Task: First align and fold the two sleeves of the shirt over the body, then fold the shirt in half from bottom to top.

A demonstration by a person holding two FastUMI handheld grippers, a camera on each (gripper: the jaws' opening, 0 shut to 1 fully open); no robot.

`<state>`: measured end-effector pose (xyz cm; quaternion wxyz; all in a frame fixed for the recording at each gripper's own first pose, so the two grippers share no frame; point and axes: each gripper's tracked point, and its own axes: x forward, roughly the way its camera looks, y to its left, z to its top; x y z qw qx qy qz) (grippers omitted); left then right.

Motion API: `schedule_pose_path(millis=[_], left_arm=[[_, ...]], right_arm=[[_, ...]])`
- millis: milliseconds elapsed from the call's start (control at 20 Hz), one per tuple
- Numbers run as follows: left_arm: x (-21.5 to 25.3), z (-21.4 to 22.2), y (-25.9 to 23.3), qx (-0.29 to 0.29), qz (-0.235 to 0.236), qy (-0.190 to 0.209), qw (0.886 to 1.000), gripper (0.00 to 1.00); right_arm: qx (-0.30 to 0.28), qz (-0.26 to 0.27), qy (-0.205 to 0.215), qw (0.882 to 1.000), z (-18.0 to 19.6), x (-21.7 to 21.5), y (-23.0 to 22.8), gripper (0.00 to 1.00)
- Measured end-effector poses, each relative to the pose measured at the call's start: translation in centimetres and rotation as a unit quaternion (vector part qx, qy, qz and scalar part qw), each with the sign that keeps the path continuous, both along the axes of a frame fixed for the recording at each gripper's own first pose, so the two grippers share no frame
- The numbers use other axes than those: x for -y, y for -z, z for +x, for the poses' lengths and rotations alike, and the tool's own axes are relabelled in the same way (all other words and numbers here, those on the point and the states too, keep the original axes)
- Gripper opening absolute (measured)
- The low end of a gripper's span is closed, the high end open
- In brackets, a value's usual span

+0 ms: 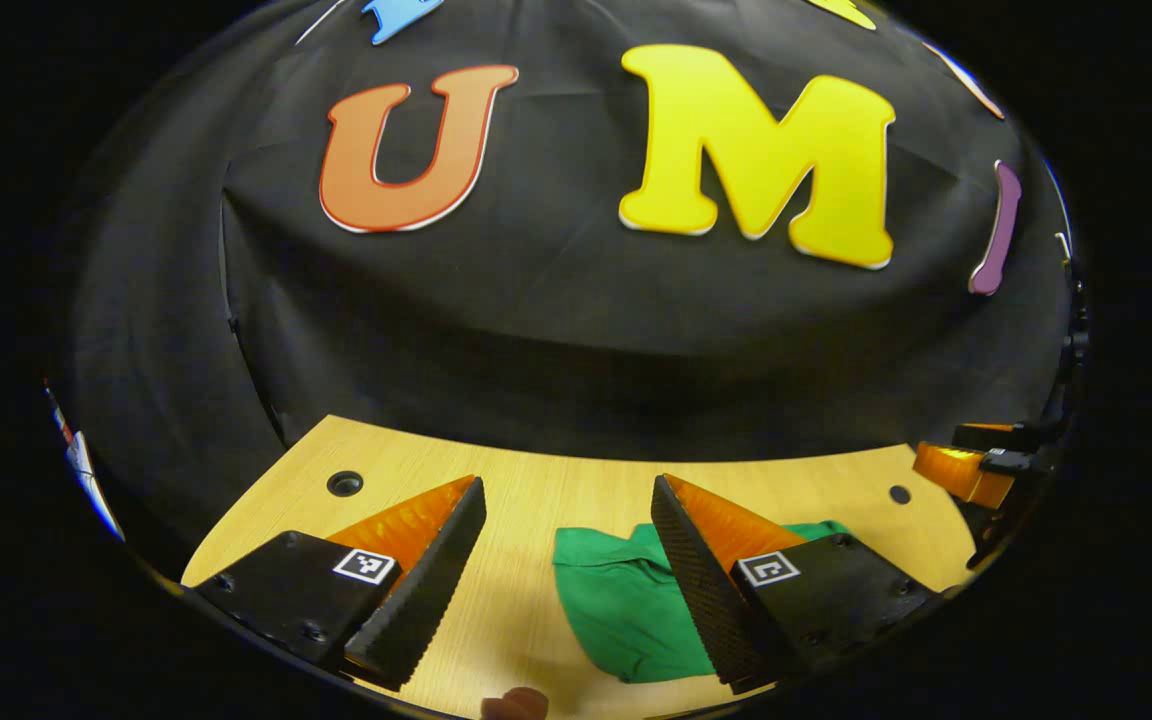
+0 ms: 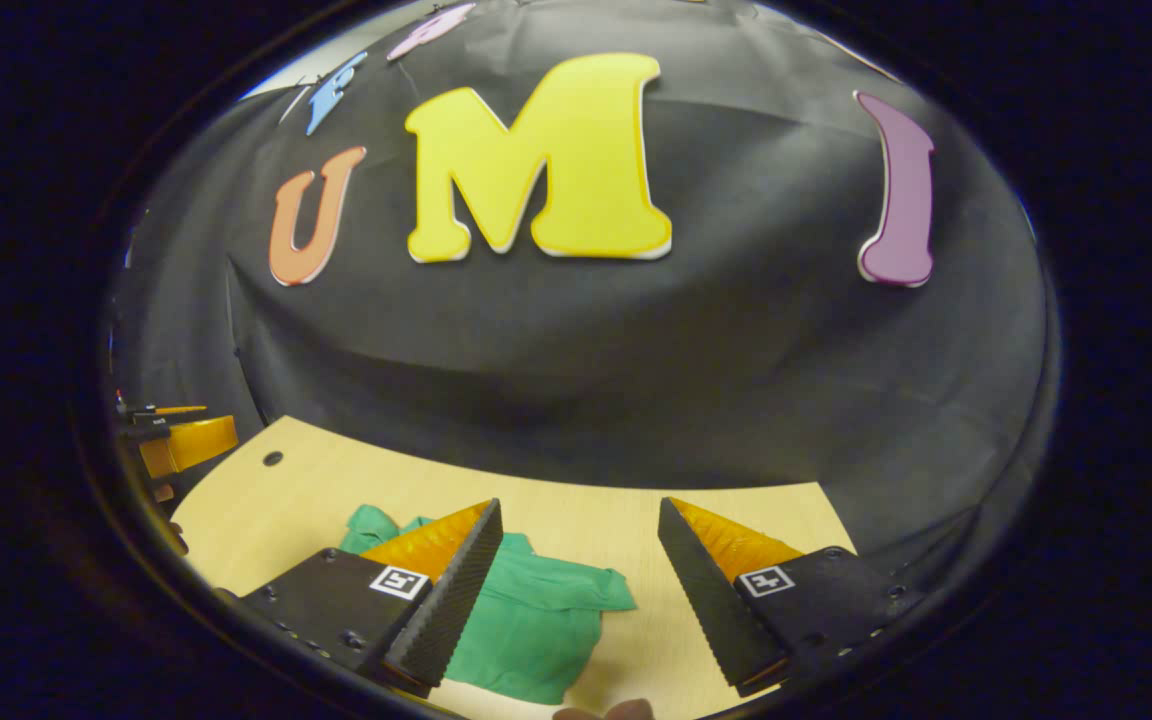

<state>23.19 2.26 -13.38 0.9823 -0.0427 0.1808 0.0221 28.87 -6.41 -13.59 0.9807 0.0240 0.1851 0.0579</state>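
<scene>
Both claws hang above the desk with nothing in them, pointed toward the far black cloth wall. In the left gripper view the left claw (image 1: 568, 520) has its fingers spread wide apart, and the green shirt (image 1: 626, 600) lies on the light wooden desk (image 1: 536, 490) below the gap, running off behind the right-hand finger. No finger is touching the cloth as far as I can see. The right claw (image 2: 580, 540) is spread wide too, in the right gripper view, with the shirt (image 2: 536, 620) lying crumpled on the desk (image 2: 336, 480) under and behind its left-hand finger, one loose flap poking out toward the middle of the gap. The shirt sits near the front edge of the desk, bunched up rather than laid flat, so I can't tell which part is a sleeve. Each view also catches the other claw off at the side: the right one at the far right edge (image 1: 976, 465), the left one at the far left edge (image 2: 176, 440), both well apart from the shirt. There are a couple of small round holes in the desk top, one toward the left (image 1: 344, 483).
</scene>
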Motion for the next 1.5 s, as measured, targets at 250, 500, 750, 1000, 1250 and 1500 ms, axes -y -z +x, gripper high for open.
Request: schedule_pose_path(millis=[250,500,750,1000,1250,1500], left_arm=[[1.9,-6.9,-8.3,0.061,0.013,0.022,0.998,1.0],[4.2,-14.7,-13.3,0.1,0.013,0.046,0.994,1.0],[3.7,-20.3,-16.0,0.124,0.01,0.038,0.992,1.0],[2.9,-23.2,-18.1,0.147,0.029,0.03,0.988,1.0],[3.3,-24.8,-19.1,0.152,0.011,0.035,0.988,1.0],[2.8,-26.0,-19.0,0.151,0.016,0.031,0.988,1.0]], right_arm=[[0.072,0.001,0.021,0.997,-9.1,-1.8,-8.7,0.96],[0.111,0.006,0.034,0.993,-18.5,-3.4,-13.8,0.96],[0.125,0.014,0.041,0.991,-25.1,-5.0,-15.2,0.97],[0.143,0.011,0.053,0.988,-29.0,-5.8,-16.6,0.96],[0.157,0.01,0.039,0.987,-30.1,-6.8,-17.8,0.96],[0.175,0.006,0.031,0.984,-31.0,-7.8,-18.8,0.96]])
